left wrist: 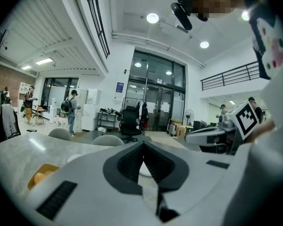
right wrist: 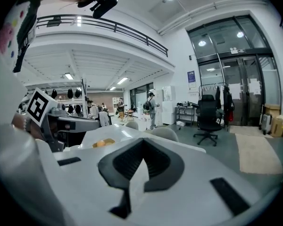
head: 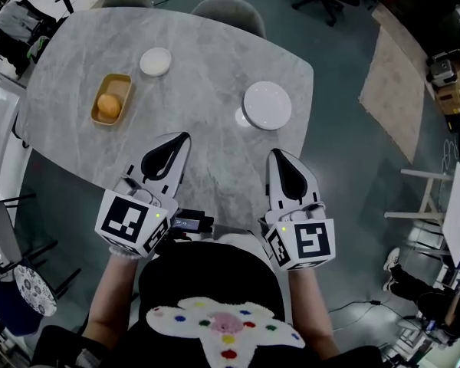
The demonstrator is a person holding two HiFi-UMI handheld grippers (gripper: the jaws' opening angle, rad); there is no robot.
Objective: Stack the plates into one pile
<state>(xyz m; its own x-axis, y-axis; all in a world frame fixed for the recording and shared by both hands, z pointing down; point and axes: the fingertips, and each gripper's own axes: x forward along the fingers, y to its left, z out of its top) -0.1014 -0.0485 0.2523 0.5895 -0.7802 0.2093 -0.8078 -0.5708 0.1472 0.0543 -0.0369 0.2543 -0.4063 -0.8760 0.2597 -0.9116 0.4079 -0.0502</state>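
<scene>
A large white plate [head: 267,104] lies on the grey marble table [head: 215,52] at its right side, with a smaller white plate [head: 241,118] peeking out from under its left edge. Another small white plate [head: 155,61] sits further left and back. My left gripper [head: 185,136] and right gripper [head: 274,153] hover side by side over the near table edge, both shut and empty, short of every plate. In the left gripper view the shut jaws [left wrist: 143,144] point toward the large plate [left wrist: 145,170]. The right gripper view shows its shut jaws [right wrist: 142,140] over the tabletop.
A yellow tray [head: 121,83] holding an orange [head: 108,106] stands at the table's left, seen also in the right gripper view as the tray [right wrist: 104,143]. Two grey chairs [head: 222,8] stand at the far edge. A rug [head: 395,75] lies on the floor to the right.
</scene>
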